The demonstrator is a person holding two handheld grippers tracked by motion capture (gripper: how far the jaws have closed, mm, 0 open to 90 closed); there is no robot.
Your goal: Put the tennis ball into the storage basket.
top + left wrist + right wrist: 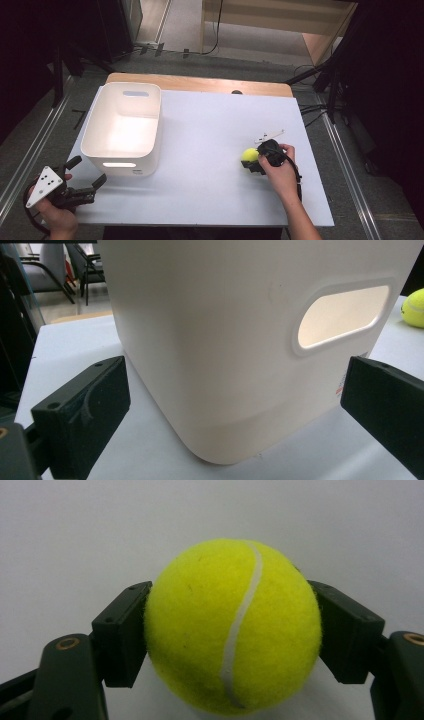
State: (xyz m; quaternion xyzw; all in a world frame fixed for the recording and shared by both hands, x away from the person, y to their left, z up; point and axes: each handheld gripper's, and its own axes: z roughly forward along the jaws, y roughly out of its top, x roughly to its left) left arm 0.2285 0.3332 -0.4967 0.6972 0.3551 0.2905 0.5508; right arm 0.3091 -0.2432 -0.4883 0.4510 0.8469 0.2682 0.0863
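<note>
A yellow tennis ball (249, 155) lies on the white table top (210, 140), right of centre. My right gripper (256, 161) is shut on the tennis ball (232, 625), one jaw pressed against each side. An empty white plastic bin (122, 129) with handle slots stands at the table's left. My left gripper (90, 174) is open at the front left corner, just short of the bin's near wall (240, 340). In the left gripper view its two jaws stand wide apart with nothing between them, and the ball (414, 307) peeks in at the far right.
A wooden strip (200, 82) runs along the table's far edge. Black stands and cables (320, 95) crowd the floor on the right. Metal rails (30, 150) run along the floor on both sides.
</note>
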